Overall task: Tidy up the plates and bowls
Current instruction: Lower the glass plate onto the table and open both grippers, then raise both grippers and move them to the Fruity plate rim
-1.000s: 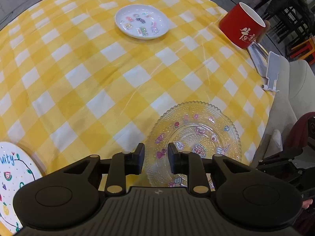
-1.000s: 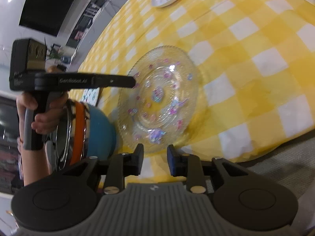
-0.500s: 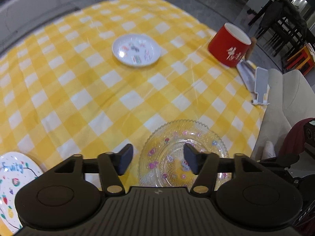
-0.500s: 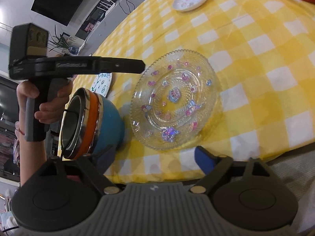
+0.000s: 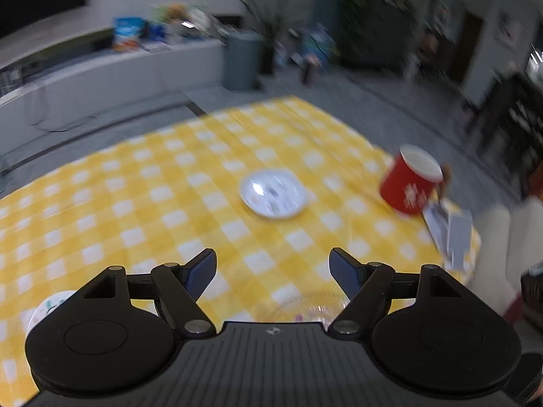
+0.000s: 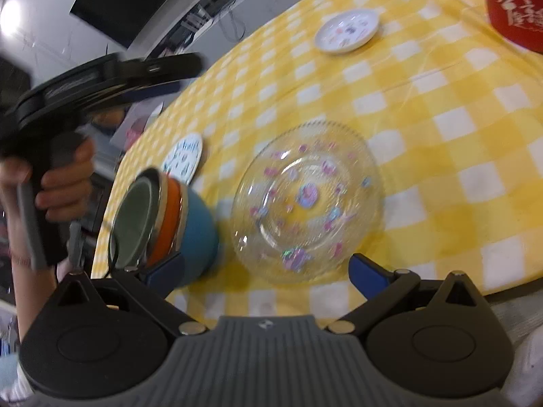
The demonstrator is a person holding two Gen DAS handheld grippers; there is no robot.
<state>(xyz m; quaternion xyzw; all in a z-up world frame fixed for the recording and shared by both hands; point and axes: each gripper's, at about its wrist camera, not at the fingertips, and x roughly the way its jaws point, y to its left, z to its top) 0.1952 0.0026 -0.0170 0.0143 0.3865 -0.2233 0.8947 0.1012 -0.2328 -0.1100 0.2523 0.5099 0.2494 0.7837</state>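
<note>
Both tongs just opened wide, empty, glass plate (image 6: 305, 200) released

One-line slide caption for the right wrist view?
Open right tongs hover before a clear glass plate beside a tilted blue bowl on yellow checked cloth.

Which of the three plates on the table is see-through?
The glass plate, right in front of the right tool: the yellow check shows through it. The small plate far back and the lettered plate are opaque white.

Both wrist cameras look obliquely down along their fingers, sharing the checked table (image 5: 142, 183) and white plate (image 6: 346, 32).
</note>
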